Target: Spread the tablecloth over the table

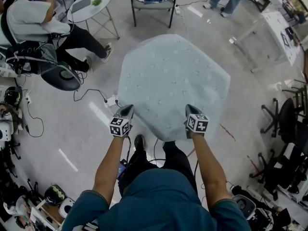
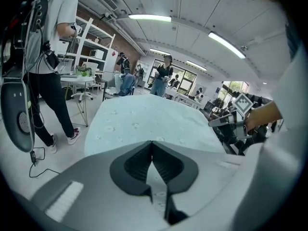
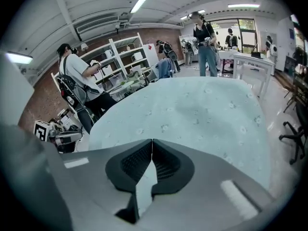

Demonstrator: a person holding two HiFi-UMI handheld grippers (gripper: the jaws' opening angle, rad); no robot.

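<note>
At the tablecloth [image 1: 173,78] edge, left hand-held gripper [image 1: 128,108] and right hand-held gripper [image 1: 190,108] pinch it.

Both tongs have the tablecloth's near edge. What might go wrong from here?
1. The left tongs and right tongs pinch only the tablecloth hem at their tips; a tug may pull it free.
2. The tablecloth hides the table entirely, so it may settle off-centre.
3. A floor cable lies beside its left edge: snag or trip hazard.

tablecloth [image 1: 173,81] x1 / tools x2 (L tool [image 1: 129,108], R tool [image 1: 190,108])
</note>
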